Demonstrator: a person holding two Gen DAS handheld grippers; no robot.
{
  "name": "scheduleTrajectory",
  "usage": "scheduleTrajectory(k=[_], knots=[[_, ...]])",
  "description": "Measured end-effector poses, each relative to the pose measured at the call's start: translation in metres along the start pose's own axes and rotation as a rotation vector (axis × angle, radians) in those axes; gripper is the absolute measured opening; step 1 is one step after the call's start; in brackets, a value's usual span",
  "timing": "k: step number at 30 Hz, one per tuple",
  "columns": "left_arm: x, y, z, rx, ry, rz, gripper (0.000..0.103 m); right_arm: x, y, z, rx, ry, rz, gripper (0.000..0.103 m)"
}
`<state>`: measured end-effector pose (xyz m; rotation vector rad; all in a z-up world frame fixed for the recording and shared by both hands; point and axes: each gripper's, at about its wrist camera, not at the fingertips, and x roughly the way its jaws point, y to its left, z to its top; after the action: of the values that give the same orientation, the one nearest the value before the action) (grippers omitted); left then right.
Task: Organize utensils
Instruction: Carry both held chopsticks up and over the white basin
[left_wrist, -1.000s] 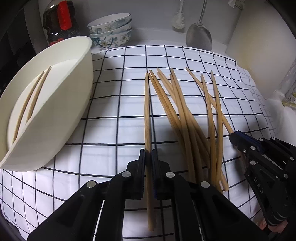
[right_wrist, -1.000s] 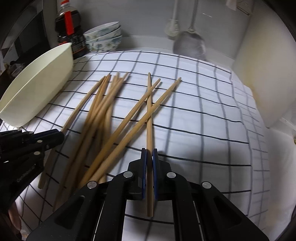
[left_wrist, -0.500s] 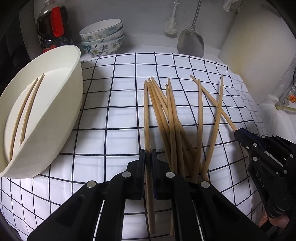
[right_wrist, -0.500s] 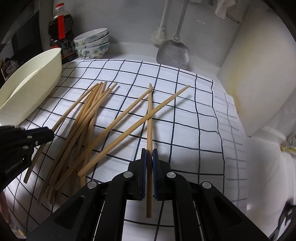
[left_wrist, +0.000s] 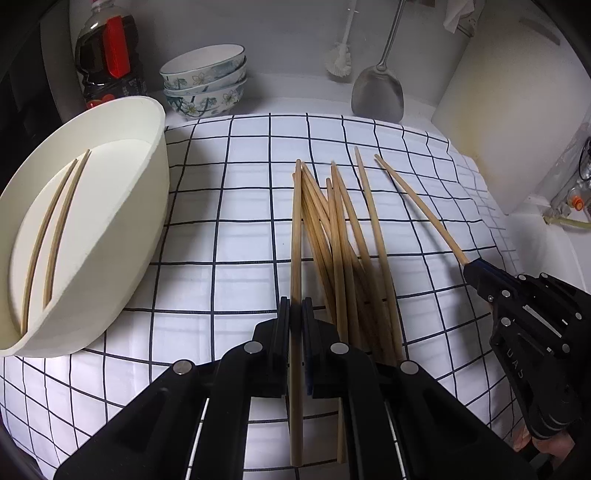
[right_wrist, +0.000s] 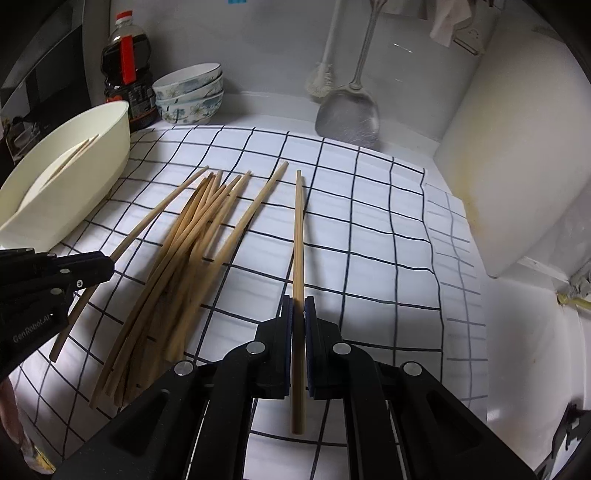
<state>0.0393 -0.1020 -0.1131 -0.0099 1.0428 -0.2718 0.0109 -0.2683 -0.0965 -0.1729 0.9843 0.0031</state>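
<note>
My left gripper (left_wrist: 294, 314) is shut on a wooden chopstick (left_wrist: 295, 236) and holds it above the checked cloth (left_wrist: 229, 243). My right gripper (right_wrist: 298, 312) is shut on another chopstick (right_wrist: 298, 236), also lifted; it shows at the right of the left wrist view (left_wrist: 474, 267). Several loose chopsticks (left_wrist: 343, 243) lie in a pile on the cloth between the grippers, seen also in the right wrist view (right_wrist: 192, 236). A cream oval tray (left_wrist: 151, 192) at the left holds two chopsticks (left_wrist: 55, 229).
Stacked floral bowls (left_wrist: 203, 85), a dark sauce bottle (left_wrist: 107, 62), a metal spatula (left_wrist: 376, 92) and a brush (left_wrist: 340, 55) stand at the back wall. A white board (left_wrist: 509, 122) leans at the right. The left gripper's body (right_wrist: 44, 288) shows in the right wrist view.
Both grippers have risen and pulled back, each lifting its chopstick clear of the pile. The right chopstick no longer crosses the others.
</note>
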Motion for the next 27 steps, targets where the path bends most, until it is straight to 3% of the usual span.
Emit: scheduleTrajectory(k=[15,22,27], knots=[[-0.061,0.017,0.019,-0.007,-0.088,-0.044,0.007,-0.055,0.010,0.022,0.045,-0.080,0.027,0.006],[-0.100,0.055,0.032,-0.037,-0.154,-0.016,0.007,-0.081,0.052,0.045,0.035,-0.130,0.112,0.006],[-0.115,0.102,0.035,-0.081,-0.175,0.035,0.007,-0.087,0.100,0.072,-0.004,-0.160,0.191,0.006]])
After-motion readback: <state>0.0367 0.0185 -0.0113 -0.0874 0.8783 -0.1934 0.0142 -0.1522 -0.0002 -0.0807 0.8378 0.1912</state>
